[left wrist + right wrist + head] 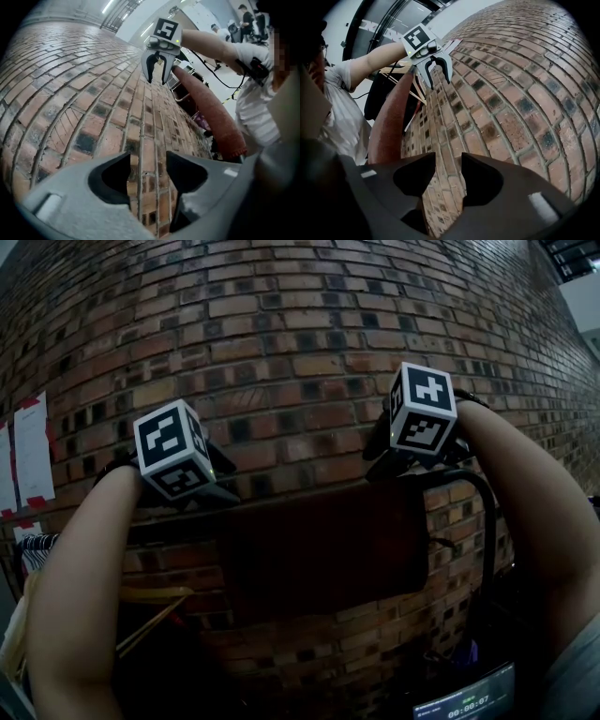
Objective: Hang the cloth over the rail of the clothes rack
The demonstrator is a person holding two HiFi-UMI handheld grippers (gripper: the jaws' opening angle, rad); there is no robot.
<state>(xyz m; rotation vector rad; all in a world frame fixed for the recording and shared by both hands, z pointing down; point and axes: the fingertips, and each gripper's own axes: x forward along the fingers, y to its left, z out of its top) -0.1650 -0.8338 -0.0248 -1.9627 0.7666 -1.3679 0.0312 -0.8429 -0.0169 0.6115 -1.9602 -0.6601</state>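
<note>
Hanging flat over rail (pixel 488 514): rust-red cloth (pixel 323 549), smooth; left gripper (pixel 149 171), right gripper (pixel 447 176) fingers spread, empty.

A big brick wall (pixel 281 315) fills most of the view. Its bricks are red and brown, and some are dark. White papers (pixel 33 451) with red bits at the top and bottom stick to the wall on the left. Below them a striped bunch (pixel 36 554) of things hangs. A wooden hanger (pixel 155 601) is near it, tilted. A small screen (pixel 466 699) with glowing numbers sits at the bottom right. Far off, long lights (pixel 108 6) shine on the ceiling, and people (pixel 246 16) stand at the back.
</note>
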